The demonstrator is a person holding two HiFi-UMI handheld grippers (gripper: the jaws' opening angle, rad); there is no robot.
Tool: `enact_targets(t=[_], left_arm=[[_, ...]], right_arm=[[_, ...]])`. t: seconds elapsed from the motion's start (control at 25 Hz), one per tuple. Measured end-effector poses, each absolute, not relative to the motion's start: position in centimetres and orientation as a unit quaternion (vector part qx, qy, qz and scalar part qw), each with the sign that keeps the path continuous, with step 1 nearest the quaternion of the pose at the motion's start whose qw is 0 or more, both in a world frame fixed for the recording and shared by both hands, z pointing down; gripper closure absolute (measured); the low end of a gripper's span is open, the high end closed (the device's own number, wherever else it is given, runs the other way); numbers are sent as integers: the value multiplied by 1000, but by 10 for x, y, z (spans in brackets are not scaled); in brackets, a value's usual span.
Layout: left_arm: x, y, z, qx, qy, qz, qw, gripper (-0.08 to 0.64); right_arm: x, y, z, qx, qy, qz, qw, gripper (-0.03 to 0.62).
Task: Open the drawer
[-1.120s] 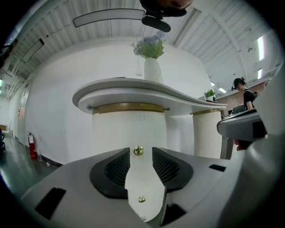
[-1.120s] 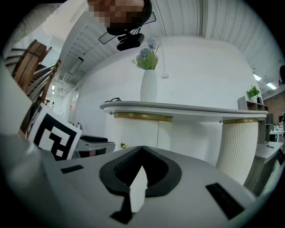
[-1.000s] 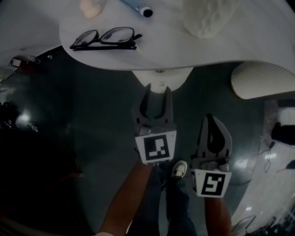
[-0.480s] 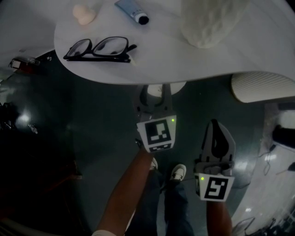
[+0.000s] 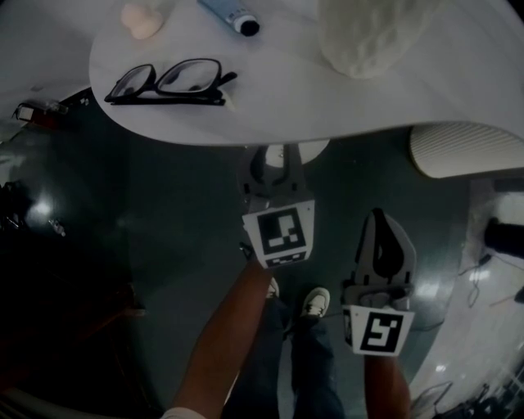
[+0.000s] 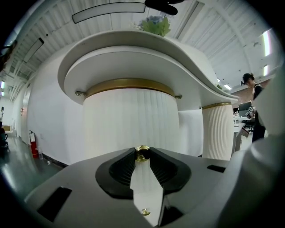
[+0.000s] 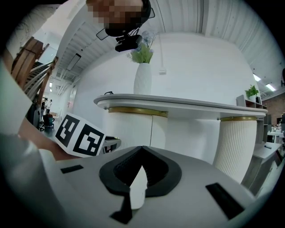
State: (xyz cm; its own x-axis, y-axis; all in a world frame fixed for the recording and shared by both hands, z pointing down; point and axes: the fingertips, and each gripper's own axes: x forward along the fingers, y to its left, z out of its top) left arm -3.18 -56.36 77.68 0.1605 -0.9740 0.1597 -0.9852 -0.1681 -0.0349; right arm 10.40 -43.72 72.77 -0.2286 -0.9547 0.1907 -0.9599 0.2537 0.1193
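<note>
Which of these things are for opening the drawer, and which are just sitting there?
For the job: white ribbed round drawer front; its small gold ball knob; left tool, jaws closing on that knob.

Just lying about: black-framed glasses; blue-grey tube with black cap; bumpy white vase; small peach lump; right tool, shut and empty.

The drawer is seen as a white, curved, vertically ribbed front, upright and apparently closed, with a gold band at its twelve o'clock edge; a small round brass knob is set at six o'clock of its centre; the knob is caught between the tips of the left gripper, whose jaws are closing on it.
</note>
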Motion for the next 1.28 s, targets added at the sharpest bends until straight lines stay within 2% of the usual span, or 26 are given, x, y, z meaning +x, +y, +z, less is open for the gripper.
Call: enact_targets(t=[0.48, 0.8, 1.28], left_arm=[[-32, -557, 776, 767, -636, 77, 45, 458], [-31, -506, 771, 771, -633, 55, 29, 459], [-31, -410, 780, 767, -633, 75, 79, 459]], right_arm=[[109, -430, 725, 620, -777, 12, 110, 588], [107, -424, 721, 619, -778, 10, 105, 588], [106, -395, 711, 608, -787, 6, 103, 588]])
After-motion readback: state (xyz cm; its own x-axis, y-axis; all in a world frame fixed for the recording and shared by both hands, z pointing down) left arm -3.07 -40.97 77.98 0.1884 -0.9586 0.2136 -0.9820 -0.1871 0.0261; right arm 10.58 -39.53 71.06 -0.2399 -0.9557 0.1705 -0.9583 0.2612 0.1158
